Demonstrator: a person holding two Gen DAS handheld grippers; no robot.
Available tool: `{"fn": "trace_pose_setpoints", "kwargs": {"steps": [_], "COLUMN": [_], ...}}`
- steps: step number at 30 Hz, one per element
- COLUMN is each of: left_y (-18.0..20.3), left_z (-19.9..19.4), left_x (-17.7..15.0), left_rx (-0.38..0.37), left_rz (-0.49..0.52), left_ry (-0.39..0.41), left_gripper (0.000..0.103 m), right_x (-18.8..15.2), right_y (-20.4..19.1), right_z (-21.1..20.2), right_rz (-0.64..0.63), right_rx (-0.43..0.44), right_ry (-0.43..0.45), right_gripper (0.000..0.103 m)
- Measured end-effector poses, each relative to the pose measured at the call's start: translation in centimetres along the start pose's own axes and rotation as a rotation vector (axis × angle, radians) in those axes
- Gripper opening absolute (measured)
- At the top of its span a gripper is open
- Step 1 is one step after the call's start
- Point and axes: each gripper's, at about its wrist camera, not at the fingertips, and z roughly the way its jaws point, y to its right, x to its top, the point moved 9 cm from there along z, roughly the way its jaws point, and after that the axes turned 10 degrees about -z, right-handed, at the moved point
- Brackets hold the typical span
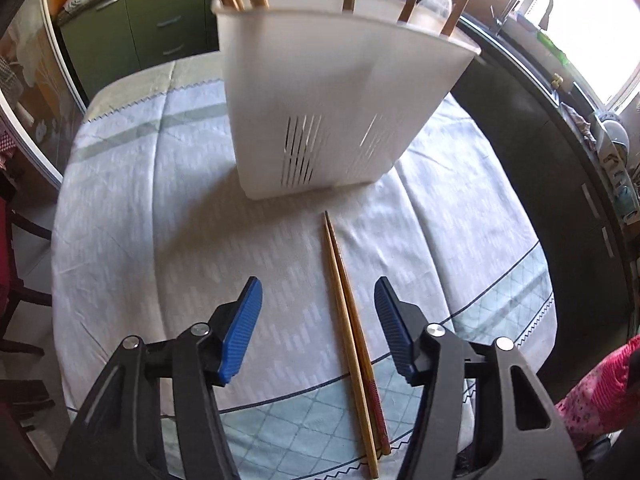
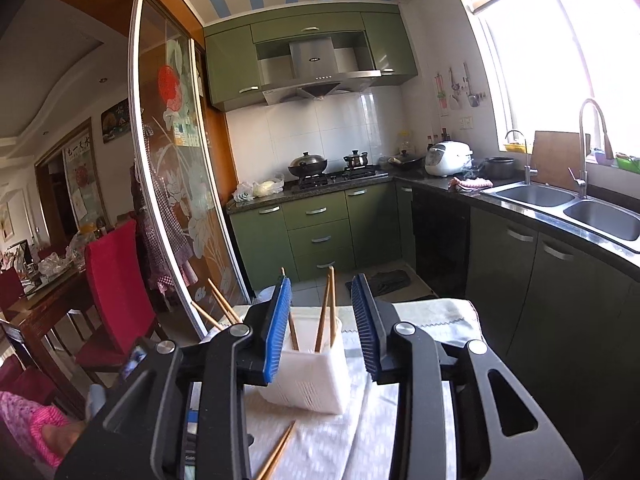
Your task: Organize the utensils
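Hovering over tablecloth [image 1: 160,208], left gripper [image 1: 318,330] jaws spread, chopsticks [image 1: 352,320] lying between, untouched. Bare cloth frame left. White holder [image 1: 320,92] frame top, sticks upright inside. Right gripper [image 2: 322,328] agape, empty.

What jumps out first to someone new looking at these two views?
The white slotted utensil holder standing mid-table on the pale tablecloth, with wooden chopsticks sticking up out of it. Next, the loose pair of chopsticks lying flat on the cloth in front of it, between the blue fingers of the open, empty left gripper. In the right wrist view, the right gripper, also open, frames the holder against green kitchen cabinets.
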Motion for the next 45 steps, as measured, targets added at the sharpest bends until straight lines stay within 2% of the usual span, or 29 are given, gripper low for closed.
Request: {"fn": "trace_pose_setpoints", "kwargs": {"steps": [3,6,10,14,23,26,28,30,31,32,37,45], "left_y": [-0.4,-0.6,-0.4,-0.5,0.7,1.4,1.7,2.0,2.0,1.9,0.4,-1.1], "left_z": [2.0,3.0,3.7,4.7,6.4,7.0,7.1,7.2,7.2,7.1,4.8,-2.2], "left_x": [-0.1,-0.2,-0.5,-0.8,-0.8,-0.5,-0.5,-0.4,-0.4,-0.4,0.2,0.8], "left_rx": [0.039,0.043,0.077,0.107,0.158,0.184,0.191,0.185,0.178,0.17,0.147,0.084], "left_rz": [-0.017,-0.038,-0.027,-0.023,0.014,0.032,0.036,0.031,0.024,0.018,-0.002,-0.005], "left_ry": [-0.046,-0.084,-0.099,-0.118,-0.127,-0.119,-0.109,-0.102,-0.102,-0.099,-0.008,0.254], "left_gripper": [0.048,0.048,0.048,0.044,0.044,0.038,0.032,0.013,0.009,0.009,0.009,0.009], "right_x": [-2.8,-4.7,-6.6,-7.3,-7.7,-8.1,-8.4,-8.8,-8.8,-9.0,-10.1,-14.9], "right_y": [2.2,4.4,6.0,6.4,6.3,6.1,5.9,5.7,5.6,5.6,4.7,-0.9], "right_z": [-1.8,-2.7,-2.9,-2.8,-2.9,-2.7,-2.5,-2.4,-2.4,-2.3,-1.0,6.1], "right_rz": [0.05,0.098,0.159,0.18,0.191,0.193,0.183,0.165,0.157,0.147,0.077,0.004], "right_rx": [-0.014,-0.028,-0.006,0.021,0.041,0.038,0.025,0.002,-0.009,-0.02,-0.089,0.014], "right_ry": [-0.031,-0.059,-0.081,-0.093,-0.104,-0.127,-0.144,-0.16,-0.165,-0.172,-0.227,-0.427], "right_gripper": [0.032,0.033,0.033,0.033,0.033,0.033,0.037,0.04,0.04,0.04,0.045,0.045]}}
